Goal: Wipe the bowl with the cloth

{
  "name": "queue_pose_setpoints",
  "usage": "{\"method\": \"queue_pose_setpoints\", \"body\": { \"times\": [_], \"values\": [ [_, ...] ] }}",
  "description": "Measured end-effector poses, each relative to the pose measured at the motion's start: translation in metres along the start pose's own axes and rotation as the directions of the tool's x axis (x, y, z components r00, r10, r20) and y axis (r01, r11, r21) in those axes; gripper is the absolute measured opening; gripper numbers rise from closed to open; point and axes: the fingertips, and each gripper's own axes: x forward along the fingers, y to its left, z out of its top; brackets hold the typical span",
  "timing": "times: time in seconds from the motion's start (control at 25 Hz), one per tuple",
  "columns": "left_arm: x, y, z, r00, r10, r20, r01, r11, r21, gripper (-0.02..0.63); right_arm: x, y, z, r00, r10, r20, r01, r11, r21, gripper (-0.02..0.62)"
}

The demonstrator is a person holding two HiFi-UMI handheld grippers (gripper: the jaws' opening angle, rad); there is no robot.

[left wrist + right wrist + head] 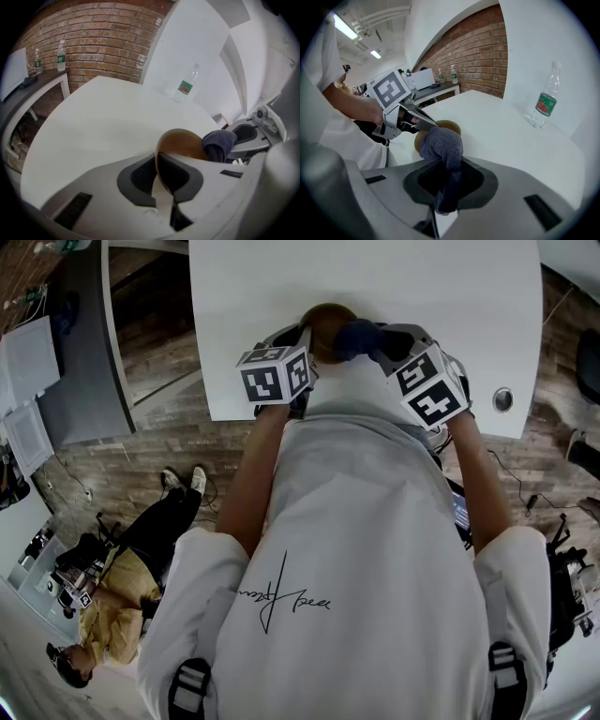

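Tongs on the left gripper (161,180) are clamped on the rim of the brown bowl (183,144), which is tipped with its hollow toward the other hand, over the white desk (93,126). Those on the right gripper (446,187) pinch the dark cloth (440,143) (a bunched wad), which lies straight ahead at the bowl's hollow, touching or just beside it. The right hand looks best placed to wipe.

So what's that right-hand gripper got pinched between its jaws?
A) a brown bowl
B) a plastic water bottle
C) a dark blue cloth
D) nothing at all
C: the right gripper view shows the right gripper shut on the dark blue cloth, bunched above its jaws, while the brown bowl is held by its rim in the left gripper.
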Motion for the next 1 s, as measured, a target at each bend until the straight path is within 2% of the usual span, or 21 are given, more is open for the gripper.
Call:
{"method": "queue_pose_setpoints", "body": {
  "times": [0.4, 1.0],
  "values": [
    [0.004, 0.007, 0.002, 1.0, -0.008, -0.013, 0.008, 1.0, 0.008, 0.008, 0.009, -0.006, 0.004, 1.0, -0.004, -0.006, 0.004, 1.0, 0.006, 0.055],
    [0.003, -0.012, -0.004, 0.999, -0.026, -0.024, 0.027, 0.999, 0.034, 0.009, 0.002, -0.018, 0.008, 0.999, -0.034, 0.017, 0.034, 0.999, 0.011, 0.055]
  ]
}}
